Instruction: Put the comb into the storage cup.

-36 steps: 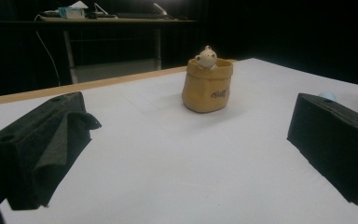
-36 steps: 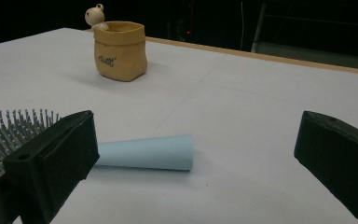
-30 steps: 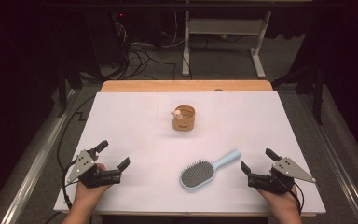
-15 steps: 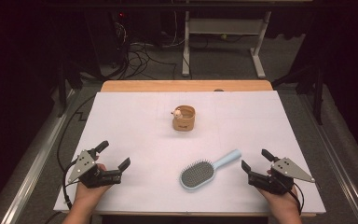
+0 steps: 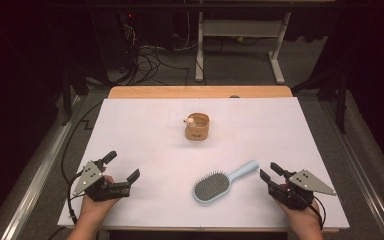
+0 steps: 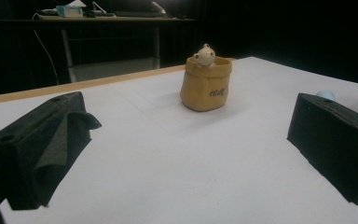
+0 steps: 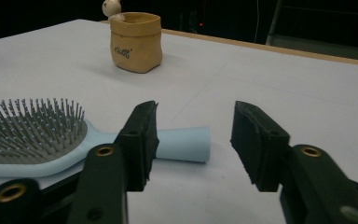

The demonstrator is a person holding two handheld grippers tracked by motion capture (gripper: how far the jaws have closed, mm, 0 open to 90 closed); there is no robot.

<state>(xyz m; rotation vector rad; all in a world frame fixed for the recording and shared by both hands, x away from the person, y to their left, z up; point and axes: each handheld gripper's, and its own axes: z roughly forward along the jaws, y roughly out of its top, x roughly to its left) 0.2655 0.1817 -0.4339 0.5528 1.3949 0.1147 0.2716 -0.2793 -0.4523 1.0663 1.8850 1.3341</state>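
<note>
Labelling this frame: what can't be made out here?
- Hairbrush: right gripper view, head cut by left edge, handle partly behind the right hand-held gripper jaw.
- Pouch lettering: too small in high view, blurred in left gripper view.
- Pouch inside: hidden by its wall.

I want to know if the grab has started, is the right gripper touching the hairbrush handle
Apart. In the high view, bare white table separates the open right gripper from the handle tip of the hairbrush.
</note>
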